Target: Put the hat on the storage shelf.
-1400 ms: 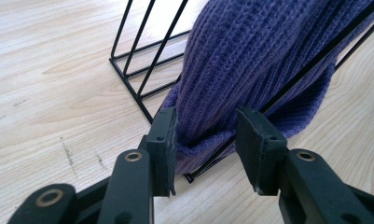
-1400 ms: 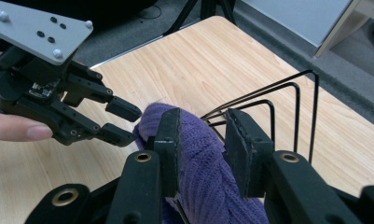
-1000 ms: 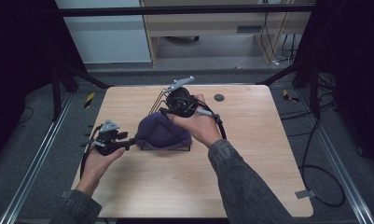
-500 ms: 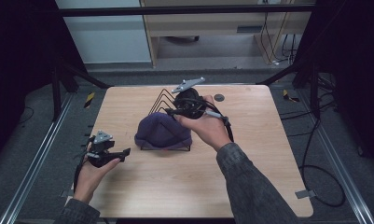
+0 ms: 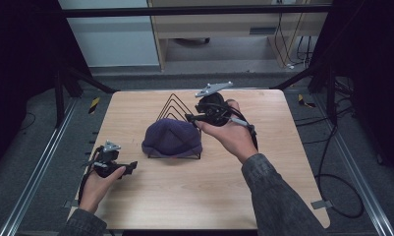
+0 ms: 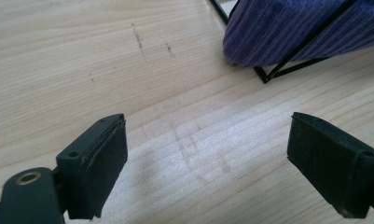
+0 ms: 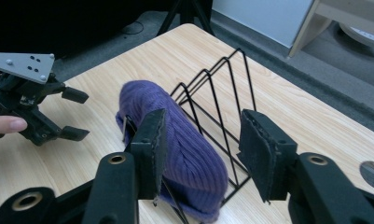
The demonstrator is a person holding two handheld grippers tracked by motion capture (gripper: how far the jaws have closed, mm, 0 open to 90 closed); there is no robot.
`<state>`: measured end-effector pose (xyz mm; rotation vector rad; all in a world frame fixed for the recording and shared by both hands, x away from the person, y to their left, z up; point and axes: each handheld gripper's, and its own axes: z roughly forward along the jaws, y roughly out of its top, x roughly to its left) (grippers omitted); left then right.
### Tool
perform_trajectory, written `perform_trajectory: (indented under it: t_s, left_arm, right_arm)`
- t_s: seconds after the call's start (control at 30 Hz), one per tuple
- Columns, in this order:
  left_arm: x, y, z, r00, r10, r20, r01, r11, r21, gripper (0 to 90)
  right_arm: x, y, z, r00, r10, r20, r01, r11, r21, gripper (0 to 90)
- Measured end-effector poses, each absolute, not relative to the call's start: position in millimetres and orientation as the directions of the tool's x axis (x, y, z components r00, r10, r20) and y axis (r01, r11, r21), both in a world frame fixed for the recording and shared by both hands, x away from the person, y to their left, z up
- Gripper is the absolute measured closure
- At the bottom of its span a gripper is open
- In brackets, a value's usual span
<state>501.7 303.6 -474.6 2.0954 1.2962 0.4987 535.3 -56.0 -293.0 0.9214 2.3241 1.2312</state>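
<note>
While the purple beanie [image 5: 172,137] sits draped over the front of the black wire rack [image 5: 175,107] near the middle of the worktop [image 5: 283,162], both grippers stand off it with nothing held. The left gripper [image 5: 131,166] rests low at the near left, fingers [image 6: 98,163] spread wide over bare wood. The right gripper [image 5: 190,118] hovers just behind the rack, fingers [image 7: 264,149] parted and empty. Because the knit straddles thin wires, a careless pinch would likely catch a wire with the cloth and drag or tip the light rack. The soft fabric could also snag.
</note>
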Motion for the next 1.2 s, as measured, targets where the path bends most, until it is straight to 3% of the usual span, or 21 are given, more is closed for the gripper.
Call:
perform_trajectory:
  t_s: [0.77,1.2]
  left_arm:
    - [507.0,300.3,-491.9,0.462,0.887,-0.015,0.725,-0.368,0.582,4.5]
    - [505.7,297.7,-495.3,0.484,0.875,0.018,0.704,-0.402,0.585,0.3]
  right_arm:
    - [516.1,-127.2,-297.1,-0.636,0.771,0.011,0.428,0.340,0.837,30.9]
    - [502.6,-182.0,-325.8,-0.553,0.832,0.033,0.482,0.288,0.827,20.3]
